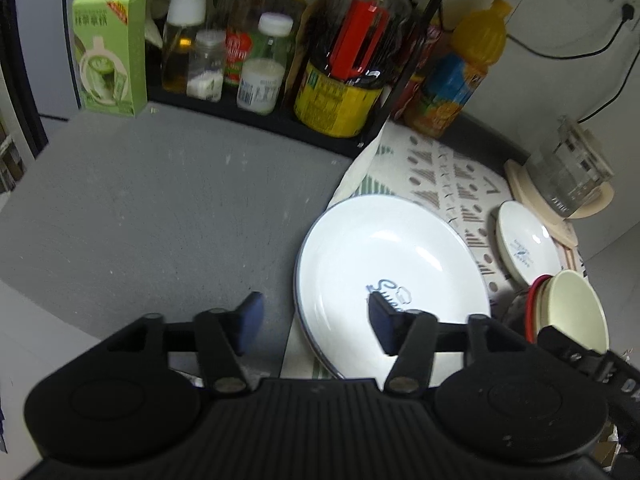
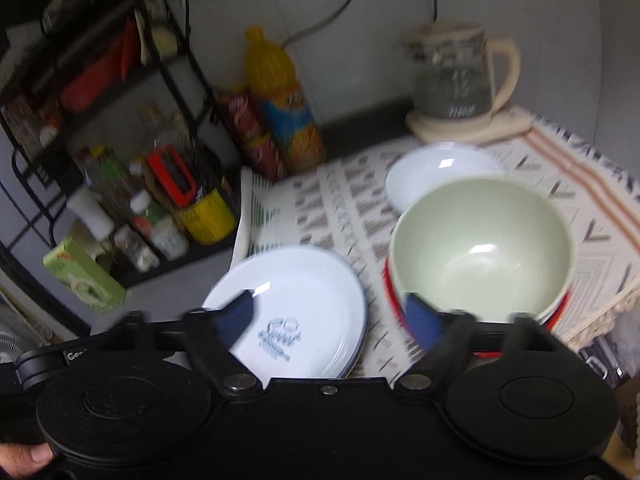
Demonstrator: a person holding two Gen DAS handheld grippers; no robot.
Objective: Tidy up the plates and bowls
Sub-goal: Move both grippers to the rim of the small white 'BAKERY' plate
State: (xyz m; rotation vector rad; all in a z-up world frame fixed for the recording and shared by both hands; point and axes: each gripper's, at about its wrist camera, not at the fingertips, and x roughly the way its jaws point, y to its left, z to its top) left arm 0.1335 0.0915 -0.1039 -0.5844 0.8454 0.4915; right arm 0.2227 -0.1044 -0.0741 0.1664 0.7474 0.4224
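Both my grippers hang empty, jaws apart: the left gripper (image 1: 312,320) over the big white blue-rimmed plate (image 1: 394,272) near the patterned cloth (image 1: 448,176) edge, the right gripper (image 2: 332,320) beside the cream red-sided bowl (image 2: 480,244). I'd stack next onto the plate, approaching from the bare grey counter (image 1: 168,208) at left; the small white dish (image 2: 436,172) sits far right, close to the glass kettle (image 2: 456,76).

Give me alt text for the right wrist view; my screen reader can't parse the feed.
The open right gripper hangs empty above a patterned cloth, with a white plate below its left finger and a pale green bowl nested in a red-rimmed one at right. Behind sit a small white bowl, glass kettle and bottle rack.
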